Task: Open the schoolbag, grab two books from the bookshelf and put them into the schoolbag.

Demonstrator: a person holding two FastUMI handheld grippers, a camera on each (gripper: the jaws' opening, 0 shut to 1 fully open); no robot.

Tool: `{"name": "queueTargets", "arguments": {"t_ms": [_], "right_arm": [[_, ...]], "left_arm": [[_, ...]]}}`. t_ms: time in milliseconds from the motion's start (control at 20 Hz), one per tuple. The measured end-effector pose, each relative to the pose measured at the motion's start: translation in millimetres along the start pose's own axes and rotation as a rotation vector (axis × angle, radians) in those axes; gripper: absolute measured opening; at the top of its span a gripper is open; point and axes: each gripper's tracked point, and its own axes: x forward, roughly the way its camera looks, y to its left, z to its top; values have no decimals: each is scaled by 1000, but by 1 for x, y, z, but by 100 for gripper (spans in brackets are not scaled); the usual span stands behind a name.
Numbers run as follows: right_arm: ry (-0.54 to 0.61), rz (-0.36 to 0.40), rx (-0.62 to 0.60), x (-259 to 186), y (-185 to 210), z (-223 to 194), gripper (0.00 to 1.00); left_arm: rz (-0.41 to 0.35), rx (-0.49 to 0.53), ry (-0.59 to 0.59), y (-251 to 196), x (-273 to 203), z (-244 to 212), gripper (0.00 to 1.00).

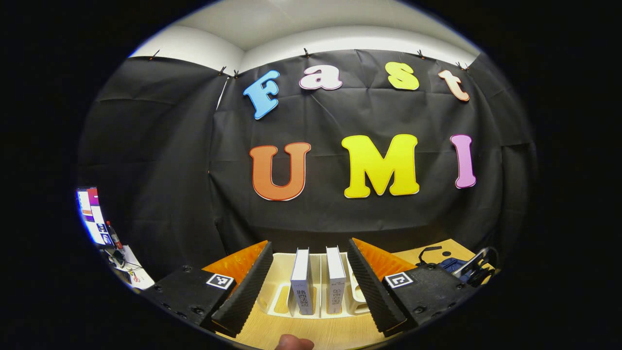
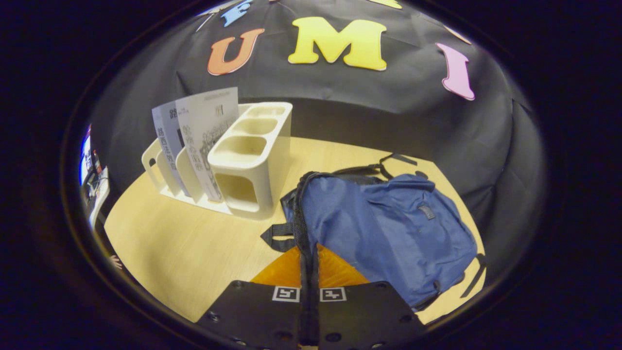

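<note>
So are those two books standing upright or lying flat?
Upright. Both books stand on edge in the slots of the white bookshelf, spines facing the open left gripper.

A: Identify the support surface.
B: A light wood-grain bench (image 2: 194, 243), bordered at the rear by black cloth (image 1: 160, 160) clipped along its top edge.
A: Items beyond the cloth?
B: A white wall and ceiling (image 1: 311, 29) above. At far left, 1 lit monitor (image 1: 92, 216) stands over a white surface (image 1: 133, 272) carrying small items, too small to identify.
</note>
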Motion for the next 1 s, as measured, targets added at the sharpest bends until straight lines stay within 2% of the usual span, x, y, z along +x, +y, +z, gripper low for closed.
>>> {"name": "queueTargets", "arguments": {"t_ms": [250, 300, 350, 400, 550, 750, 1000], "right_arm": [[-47, -24, -5, -45, -49, 53, 0], [-58, -34, -13, -53, -61, 62, 0], [-68, -46, -21, -61, -75, 71, 0], [-76, -60, -24, -68, -91, 79, 2], [-96, -102, 1, -85, -142, 98, 0], [-106, -135, 72, -95, -207, 116, 0], [-107, -137, 140, -92, -260, 125, 0]], "left_arm": [[-38, -23, 48, -11, 21, -5, 97], [-48, -32, 65, -13, 27, -6, 94], [-57, -41, 80, -15, 33, -6, 97], [-70, -44, 94, -18, 40, -6, 97], [-87, -33, 125, -16, 64, 4, 97], [-140, -23, 246, -24, 95, 3, 97], [-243, -64, 506, -49, 119, -20, 97]]}}
